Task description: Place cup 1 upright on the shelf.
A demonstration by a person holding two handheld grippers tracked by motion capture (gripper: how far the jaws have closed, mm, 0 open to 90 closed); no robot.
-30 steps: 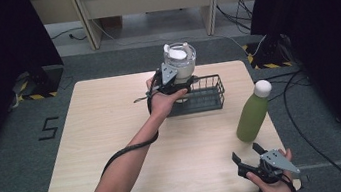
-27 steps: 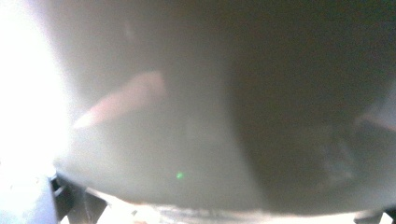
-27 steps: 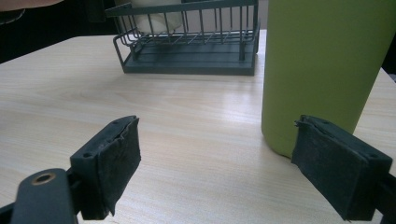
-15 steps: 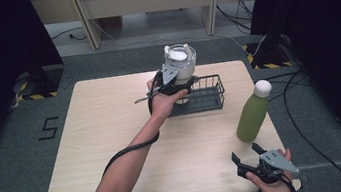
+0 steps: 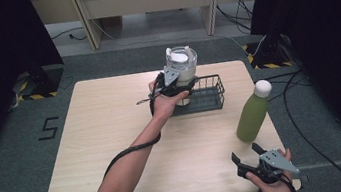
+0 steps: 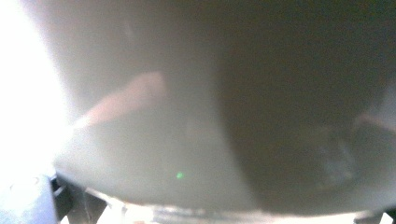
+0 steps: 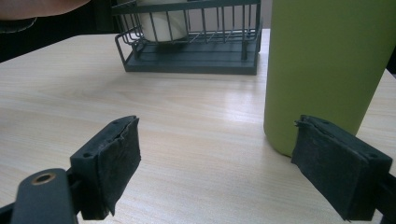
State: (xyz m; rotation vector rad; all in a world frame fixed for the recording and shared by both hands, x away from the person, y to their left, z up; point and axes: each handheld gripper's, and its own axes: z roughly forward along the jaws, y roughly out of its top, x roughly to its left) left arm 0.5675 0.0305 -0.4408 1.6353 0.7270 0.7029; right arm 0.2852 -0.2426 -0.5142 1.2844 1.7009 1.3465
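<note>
Though translucent, white-capped cup (image 5: 182,66), upright.

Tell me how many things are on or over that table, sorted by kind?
Bottles: 2, the green bottle standing on the table and the translucent white bottle held at the basket.
Wire baskets: 1, the dark wire basket.
Grippers: 2, the left gripper and the right gripper.
Total: 5.
</note>
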